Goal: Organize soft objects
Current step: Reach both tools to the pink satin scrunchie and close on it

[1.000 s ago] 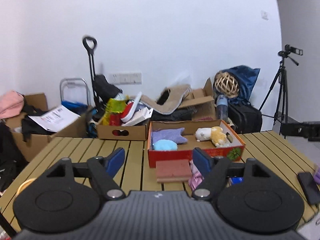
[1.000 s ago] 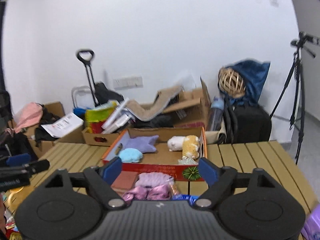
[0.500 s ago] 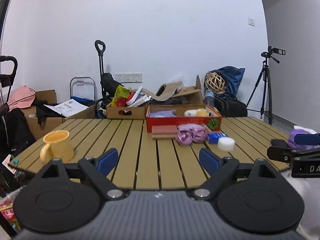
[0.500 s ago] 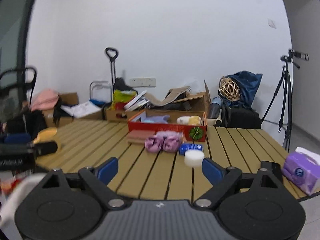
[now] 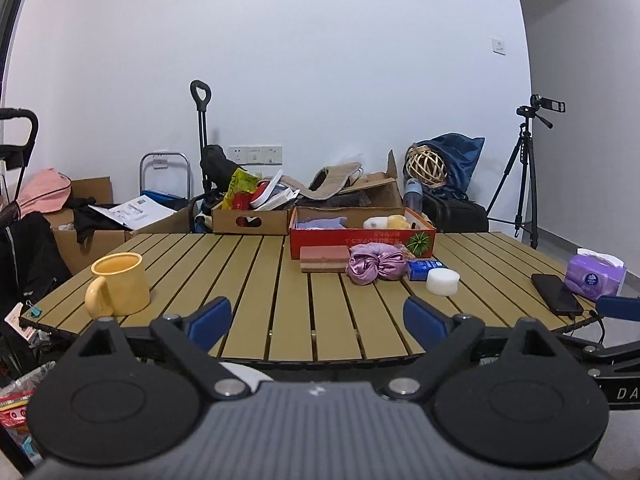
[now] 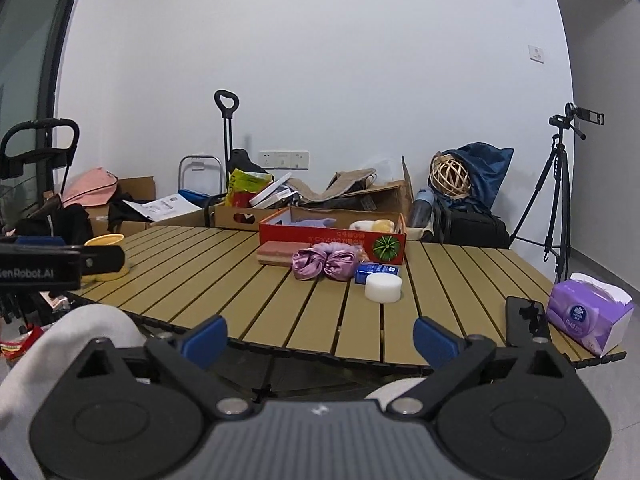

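Observation:
A red cardboard box [image 5: 360,237] [image 6: 320,237] stands at the far side of the slatted table and holds a purple star plush [image 5: 320,222], and a white and yellow plush [image 5: 386,222]. In front of it lie a pink sponge block [image 5: 324,258] [image 6: 280,252], a purple satin scrunchie [image 5: 374,266] [image 6: 326,264], a blue carton [image 5: 424,269] and a white round sponge [image 5: 443,281] [image 6: 383,287]. My left gripper [image 5: 318,318] and right gripper [image 6: 320,336] are open and empty, held back at the table's near edge.
A yellow mug [image 5: 118,289] stands at the near left. A black phone [image 5: 556,298] [image 6: 524,320] and a purple tissue pack [image 5: 596,278] [image 6: 588,316] lie at the right edge. Boxes, a trolley and a tripod [image 5: 524,176] stand behind the table.
Both grippers have pulled back from just above the red box to the near edge of the table. Both stayed open and empty.

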The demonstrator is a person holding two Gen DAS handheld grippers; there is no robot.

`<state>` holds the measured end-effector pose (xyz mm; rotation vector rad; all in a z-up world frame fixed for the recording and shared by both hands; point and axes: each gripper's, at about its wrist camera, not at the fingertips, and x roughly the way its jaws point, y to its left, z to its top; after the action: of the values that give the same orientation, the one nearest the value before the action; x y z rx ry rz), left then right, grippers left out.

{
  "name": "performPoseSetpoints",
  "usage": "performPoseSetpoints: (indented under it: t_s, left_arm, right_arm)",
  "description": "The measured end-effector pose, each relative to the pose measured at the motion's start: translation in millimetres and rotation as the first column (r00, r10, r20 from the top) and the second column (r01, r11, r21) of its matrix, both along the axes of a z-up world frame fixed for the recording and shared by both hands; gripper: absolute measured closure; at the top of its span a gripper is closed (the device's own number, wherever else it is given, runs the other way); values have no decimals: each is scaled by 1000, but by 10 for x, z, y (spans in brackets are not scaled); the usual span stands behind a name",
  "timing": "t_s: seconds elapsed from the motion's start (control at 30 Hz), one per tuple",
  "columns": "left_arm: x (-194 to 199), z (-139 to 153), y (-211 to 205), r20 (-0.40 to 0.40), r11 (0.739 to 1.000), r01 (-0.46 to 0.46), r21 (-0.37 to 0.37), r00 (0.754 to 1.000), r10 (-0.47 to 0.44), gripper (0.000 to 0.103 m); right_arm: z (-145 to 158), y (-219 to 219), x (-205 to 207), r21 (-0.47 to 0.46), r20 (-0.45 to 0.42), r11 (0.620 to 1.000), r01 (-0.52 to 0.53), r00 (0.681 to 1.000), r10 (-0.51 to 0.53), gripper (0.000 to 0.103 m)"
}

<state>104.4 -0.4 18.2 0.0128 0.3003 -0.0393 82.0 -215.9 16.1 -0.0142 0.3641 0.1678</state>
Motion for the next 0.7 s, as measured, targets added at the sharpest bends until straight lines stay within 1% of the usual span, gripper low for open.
performPoseSetpoints:
  t_s: [0.23, 0.37, 0.43, 0.47, 0.53, 0.6, 0.63, 0.67, 0.7]
  left_arm:
    - [141, -61, 16, -36, 1000, -1, -5, 999, 0, 7]
    - [389, -81, 8, -74, 999, 18, -35, 997, -21, 7]
    - [605, -75, -27, -90, 998, 32, -55, 995, -36, 7]
    - [723, -69, -50, -94, 997, 35, -62, 995, -40, 7]
    - [998, -55, -106, -95, 997, 39, -70, 994, -46, 7]
    - [1302, -54, -147, -105, 996, 37, -82, 993, -45, 7]
    - [1465, -62, -165, -121, 995, 35, -95, 992, -47, 11]
    - [1621, -72, -178, -139, 993, 32, -111, 989, -48, 16]
    - [1807, -92, -193, -162, 991, 32, -132, 985, -54, 18]
  right_arm:
    - [-6, -73, 101, 43, -22, 999, -4, 1000, 5, 3]
    - [36, -156, 303, 84, -36, 996, -9, 999, 12, 5]
    - [79, -186, 471, 99, -37, 995, -21, 999, 25, 7]
    - [105, -201, 559, 105, -35, 994, -22, 999, 26, 10]
    - [154, -228, 815, 116, -33, 993, -19, 999, 23, 13]
    - [187, -246, 1101, 128, -32, 992, -9, 999, 13, 14]
    - [190, -245, 1229, 132, -35, 991, -8, 999, 13, 15]
    - [184, -251, 1410, 142, -48, 990, -7, 999, 14, 19]
    - [173, -259, 1569, 153, -61, 988, -11, 998, 21, 22]
